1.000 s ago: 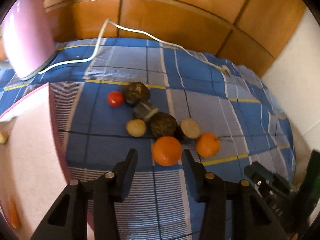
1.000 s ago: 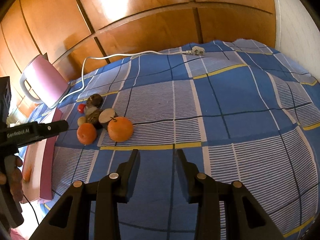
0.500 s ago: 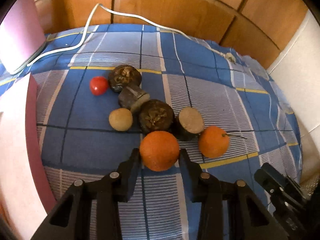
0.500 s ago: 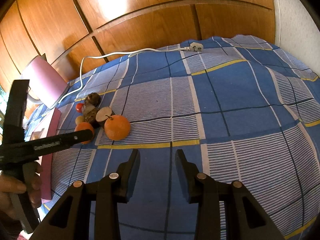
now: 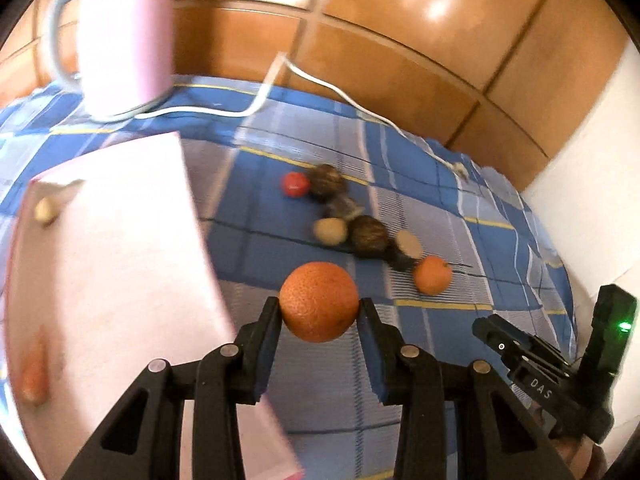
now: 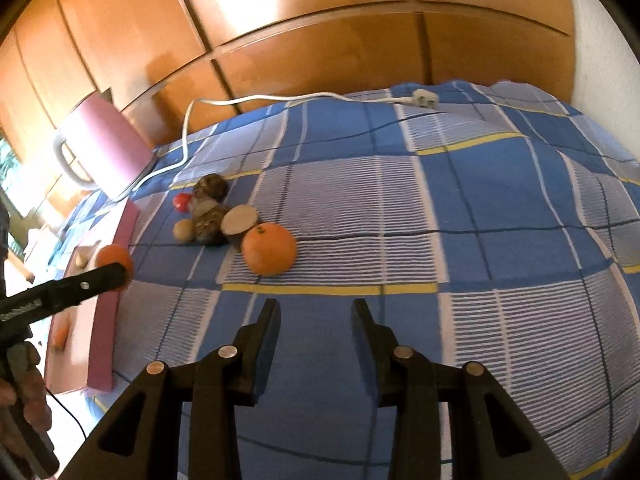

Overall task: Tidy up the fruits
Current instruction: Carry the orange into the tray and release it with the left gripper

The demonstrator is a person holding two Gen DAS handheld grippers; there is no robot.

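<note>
In the left wrist view, the left tongs (image 5: 319,308) were clenched on an orange (image 5: 319,301), both pads pressed to its sides, holding it clear of the blue checked bedspread (image 5: 420,360) and just beside the pink tray (image 5: 120,280). A second earlier that orange lay on the cloth ahead of wider jaws, which have just been closing around it. On the bedspread beyond the held orange lay one smaller orange (image 5: 433,275), one red fruit (image 5: 295,184), one pale round fruit (image 5: 330,231) and some dark brown pieces too blurred to count.

In the right wrist view, the right tongs (image 6: 315,309) stood slightly parted with nothing between them, as before, short of the second orange (image 6: 269,249). The held orange (image 6: 114,258) sat far left, over the tray's edge (image 6: 105,340).
</note>
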